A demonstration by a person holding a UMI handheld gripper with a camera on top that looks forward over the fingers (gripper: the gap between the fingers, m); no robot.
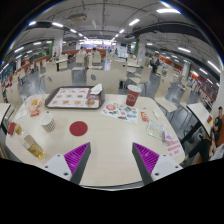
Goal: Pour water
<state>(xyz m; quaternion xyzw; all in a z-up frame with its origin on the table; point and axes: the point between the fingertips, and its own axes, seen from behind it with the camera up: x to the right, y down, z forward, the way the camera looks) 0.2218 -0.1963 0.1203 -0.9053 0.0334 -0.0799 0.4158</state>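
My gripper (112, 158) is open above the near part of a pale table (105, 140), its purple pads (76, 156) wide apart with only bare tabletop between them. Well beyond the fingers stands a red cup (133, 96) on the table's far right part. A dark red round coaster (78, 128) lies ahead and a little left of the fingers. Nothing is held.
A tray (72, 97) with food items lies at the far left of the table. A stack of white plates (47, 122) and other small items line the left edge. Papers and packets (150, 120) lie on the right side. Beyond are canteen tables and chairs.
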